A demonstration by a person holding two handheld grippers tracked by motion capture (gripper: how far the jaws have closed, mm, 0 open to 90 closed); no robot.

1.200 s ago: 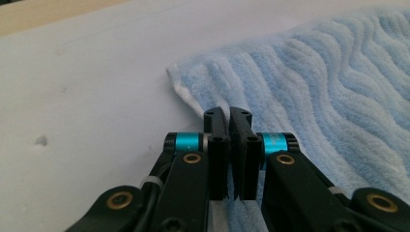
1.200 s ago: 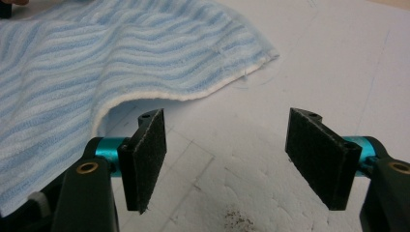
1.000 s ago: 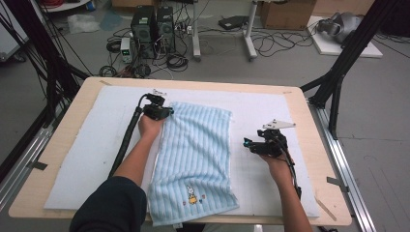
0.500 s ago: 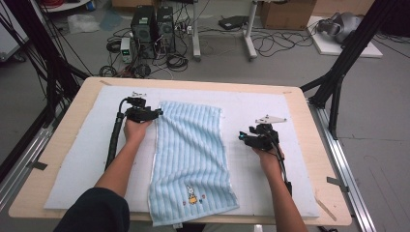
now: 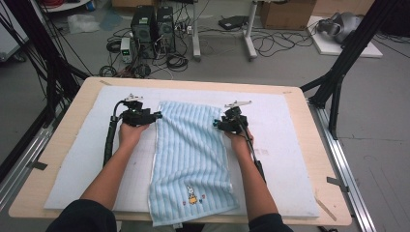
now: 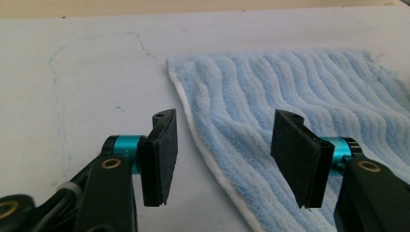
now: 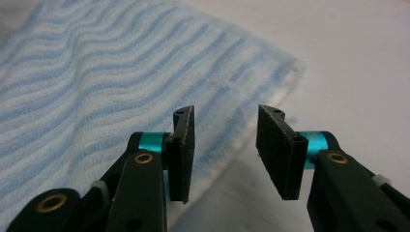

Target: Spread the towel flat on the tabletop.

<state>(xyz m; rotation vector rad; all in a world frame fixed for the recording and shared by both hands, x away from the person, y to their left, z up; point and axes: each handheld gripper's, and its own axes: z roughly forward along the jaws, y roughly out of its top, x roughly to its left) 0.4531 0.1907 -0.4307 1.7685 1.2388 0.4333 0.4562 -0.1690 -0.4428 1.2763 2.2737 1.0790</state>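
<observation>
Your blue towel (image 5: 191, 150) is light, soft and floppy, so with your left gripper (image 6: 222, 159) just opened wide and your right gripper (image 7: 225, 150) narrowing, both empty, pinch its far corners.

The high camera hangs above my side of the table (image 5: 309, 145) and looks forward and down, far enough off to take in the whole top and the floor beyond at twelve o'clock. My forearms enter at six o'clock. The camera on my left claw (image 6: 222, 159) sits low and very near, looking along its jaws at the blue striped towel (image 6: 300, 96), its edge at one o'clock. The camera on my right claw (image 7: 225, 150) is equally close, towel (image 7: 96, 82) at ten o'clock. All three views share the towel's (image 5: 191, 145) far end.
</observation>
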